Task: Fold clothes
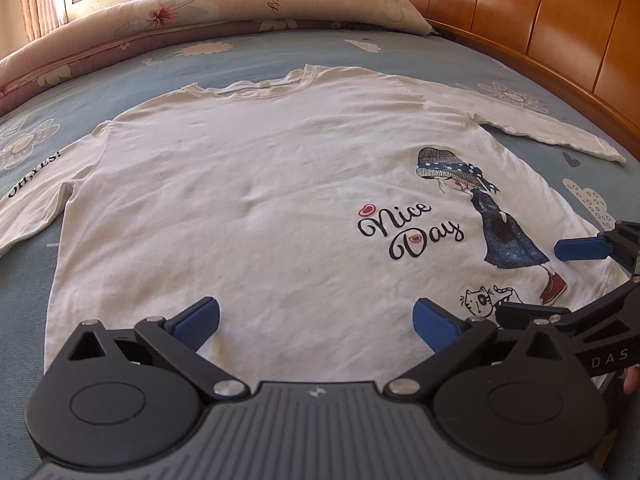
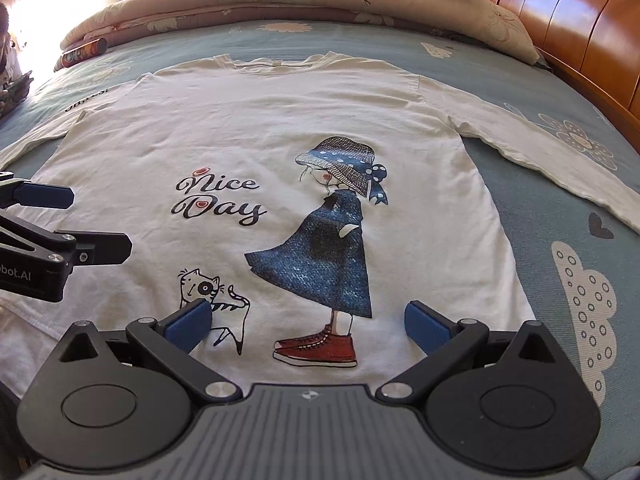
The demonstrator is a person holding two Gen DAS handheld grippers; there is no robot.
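The left gripper (image 1: 316,322) was spread wide and held nothing, poised just above the hem of the shirt (image 1: 248,184); the right gripper (image 2: 308,322) was equally wide and empty, over the hem beside the printed red shoes. Both stood at the near edge of the bed (image 1: 280,50), side by side. The shirt lay straight ahead, its long axis running from the hem at the tools to the collar toward the quilts at the far edge. Each gripper seemed nearer its own side seam. The shirt was white, long-sleeved, flat and face up, sleeves spread outward, printed "Nice Day" with a girl and cat.
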